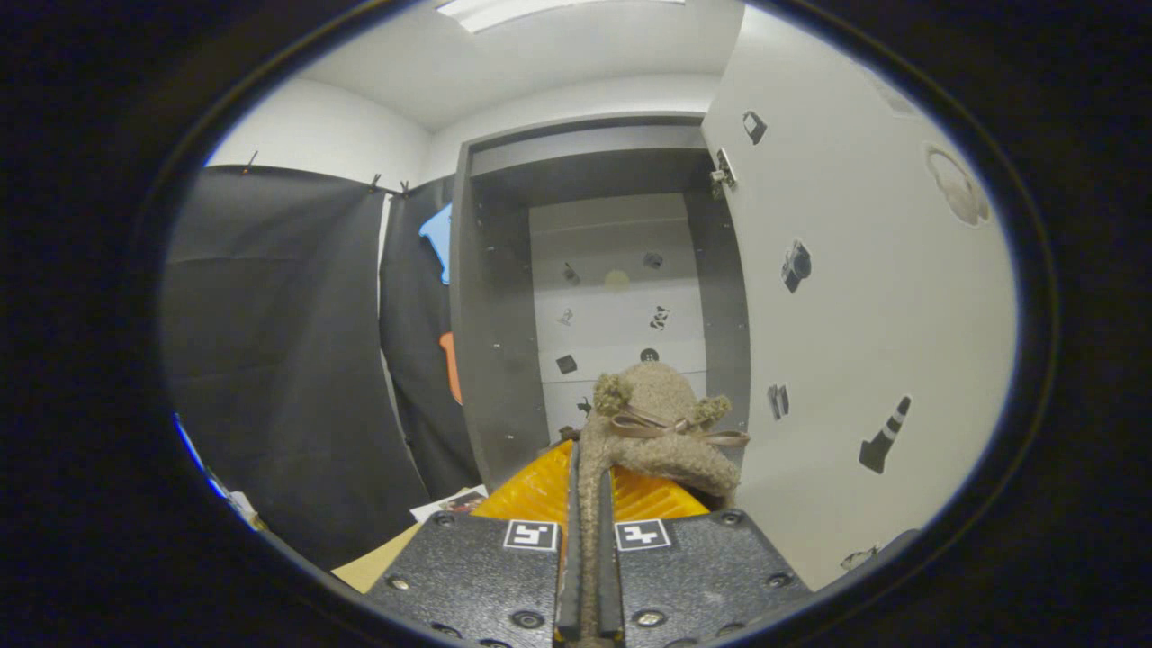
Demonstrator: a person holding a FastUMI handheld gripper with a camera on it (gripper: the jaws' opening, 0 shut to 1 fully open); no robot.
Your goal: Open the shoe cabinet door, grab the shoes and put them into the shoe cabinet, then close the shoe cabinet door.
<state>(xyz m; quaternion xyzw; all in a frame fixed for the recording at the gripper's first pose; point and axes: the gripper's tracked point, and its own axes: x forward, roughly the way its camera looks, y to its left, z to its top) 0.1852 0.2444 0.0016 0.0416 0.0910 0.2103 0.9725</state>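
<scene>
A fuzzy tan shoe (661, 423) with two pompoms and a ribbon bow hangs between my fingers, its thin edge pinched by both. My gripper (589, 549) is shut on it. Straight ahead, beyond the shoe, stands the open shoe cabinet (504, 360) with dark grey sides and a white back panel dotted with small stickers. Its white door (864, 297) is swung wide open to the right of the fingers, sticker-covered on the inner face, hinge at the top corner. The shoe is held in front of the cabinet opening, roughly level with its lower part.
Black cloth (279, 360) lines the booth to the left of the cabinet. Light flooring and a printed sheet (450, 504) lie low on the left near the fingers. A ceiling light (540, 9) glows overhead.
</scene>
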